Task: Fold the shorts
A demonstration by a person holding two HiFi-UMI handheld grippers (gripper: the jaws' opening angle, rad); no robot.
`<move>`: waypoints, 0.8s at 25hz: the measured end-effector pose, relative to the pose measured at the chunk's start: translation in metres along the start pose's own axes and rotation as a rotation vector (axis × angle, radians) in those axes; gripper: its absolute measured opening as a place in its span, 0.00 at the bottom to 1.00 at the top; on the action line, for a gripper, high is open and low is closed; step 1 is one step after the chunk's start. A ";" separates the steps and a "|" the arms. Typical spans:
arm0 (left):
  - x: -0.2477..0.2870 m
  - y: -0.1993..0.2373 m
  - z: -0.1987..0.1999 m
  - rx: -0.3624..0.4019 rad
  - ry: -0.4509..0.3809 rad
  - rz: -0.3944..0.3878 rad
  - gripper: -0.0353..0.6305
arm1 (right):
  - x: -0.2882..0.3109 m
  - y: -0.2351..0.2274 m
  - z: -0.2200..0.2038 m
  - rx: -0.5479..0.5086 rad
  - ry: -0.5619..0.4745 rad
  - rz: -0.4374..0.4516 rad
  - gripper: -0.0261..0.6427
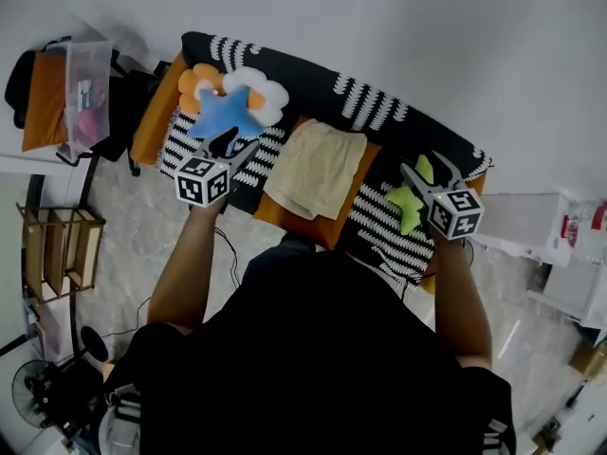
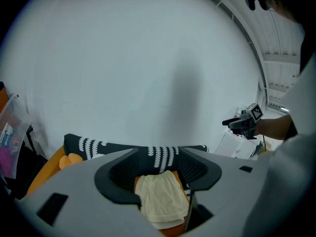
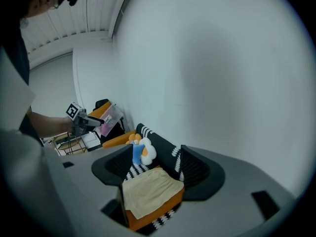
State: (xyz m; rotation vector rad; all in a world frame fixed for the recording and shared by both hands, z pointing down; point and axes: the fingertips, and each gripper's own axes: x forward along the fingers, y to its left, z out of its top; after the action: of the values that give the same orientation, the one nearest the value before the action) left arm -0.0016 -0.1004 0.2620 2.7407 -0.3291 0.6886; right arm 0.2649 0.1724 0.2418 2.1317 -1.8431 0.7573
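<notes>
Our left gripper (image 1: 228,141) at nine o'clock and right gripper (image 1: 426,168) at three flank the shorts (image 1: 318,167), jaws apart, empty.

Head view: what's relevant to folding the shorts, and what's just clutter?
Job:
- cream shorts, on the orange cushion
- left tool, open and empty
- right tool, open and empty

Lying about:
- flower cushions
- green star toy
- clear bag
- wooden rack
</notes>
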 end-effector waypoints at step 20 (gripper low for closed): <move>0.022 0.107 0.011 -0.050 -0.015 -0.033 0.46 | 0.115 0.027 0.045 -0.039 0.058 0.006 0.50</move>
State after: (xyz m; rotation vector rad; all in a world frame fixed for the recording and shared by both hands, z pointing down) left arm -0.0087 -0.2071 0.2881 2.6994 -0.2990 0.6428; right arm 0.2580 0.0472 0.2590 2.0593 -1.8211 0.7702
